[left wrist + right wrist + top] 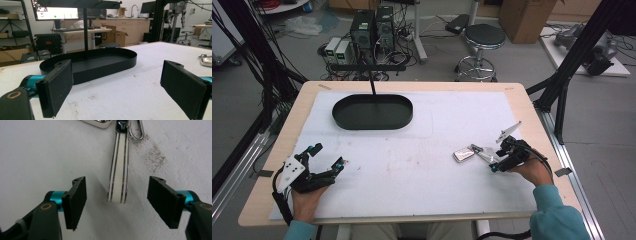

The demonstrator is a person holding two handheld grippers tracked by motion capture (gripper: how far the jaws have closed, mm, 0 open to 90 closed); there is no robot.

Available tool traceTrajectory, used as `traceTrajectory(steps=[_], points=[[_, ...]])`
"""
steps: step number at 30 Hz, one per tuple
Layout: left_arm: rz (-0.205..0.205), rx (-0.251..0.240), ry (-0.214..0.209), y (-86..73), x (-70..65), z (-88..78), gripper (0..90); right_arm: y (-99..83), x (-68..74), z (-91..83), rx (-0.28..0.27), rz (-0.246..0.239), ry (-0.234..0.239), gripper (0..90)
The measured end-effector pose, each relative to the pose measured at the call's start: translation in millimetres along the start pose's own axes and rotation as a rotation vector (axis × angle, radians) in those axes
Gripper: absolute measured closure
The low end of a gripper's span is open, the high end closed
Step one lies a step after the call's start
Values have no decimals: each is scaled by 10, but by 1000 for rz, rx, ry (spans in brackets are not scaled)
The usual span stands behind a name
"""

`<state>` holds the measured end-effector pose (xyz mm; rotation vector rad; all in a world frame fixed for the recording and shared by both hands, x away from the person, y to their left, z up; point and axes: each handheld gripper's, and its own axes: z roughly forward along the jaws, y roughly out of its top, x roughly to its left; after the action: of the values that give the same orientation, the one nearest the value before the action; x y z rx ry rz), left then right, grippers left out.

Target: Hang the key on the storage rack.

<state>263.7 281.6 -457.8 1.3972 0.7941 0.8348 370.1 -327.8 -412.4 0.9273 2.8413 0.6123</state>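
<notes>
Here the right gripper (117,202) hangs over the near right part of the white mat (412,170), its jaws standing apart on either side of the free end of a keychain strap (118,170). The strap is pale with thin dark stripes along its length; in the right gripper view its end lies between the two black pads (77,200), with a clear gap to each, so nothing is clamped. At the strap's far end a metal clip (136,130) and a shiny silver fob (463,154) lie on the mat, the fob touching or just beside the clip. From the high view the whole keychain lies on the mat just left of the right gripper (501,159), well apart from the black oval tray (372,112) at the far side of the table. The left gripper (328,159) rests low at the near left of the mat, held in the person's left hand (307,197), its jaws wide apart and empty. In the left gripper view those jaws frame bare mat, with the tray (105,62) beyond them and a thin black post (85,32) rising from its middle.
</notes>
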Motion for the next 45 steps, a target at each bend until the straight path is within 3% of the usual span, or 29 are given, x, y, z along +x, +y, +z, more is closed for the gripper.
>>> traceTrajectory(steps=[7, 8, 17, 22, 25, 29, 39, 41, 45], points=[[-1, 0, 0, 0, 0, 0, 116, 9, -6, 16, 18, -3, 3, 475], [0, 0, 0, 0, 0, 0, 115, 8, -9, 15, 23, -6, -3, 524], [-1, 1, 0, 0, 1, 0, 115, 12, -18, 25, 29, 7, 6, 606], [0, 3, -1, 1, 3, -2, 116, 21, -5, 22, 37, 7, -9, 729], [0, 3, -1, 1, 3, -2, 116, 15, -9, 25, 34, 36, -23, 739], [0, 2, -1, 1, 3, -2, 115, 17, 17, 17, 31, 22, -46, 741], [-1, 0, -1, 0, 2, -1, 115, -7, 8, -6, -7, 60, -35, 744], [-4, 0, 0, 0, 3, -1, 116, -12, 13, -25, -33, 96, -25, 746], [-3, 2, -1, 1, 4, 0, 116, -14, 8, -45, -80, 118, -6, 747]])
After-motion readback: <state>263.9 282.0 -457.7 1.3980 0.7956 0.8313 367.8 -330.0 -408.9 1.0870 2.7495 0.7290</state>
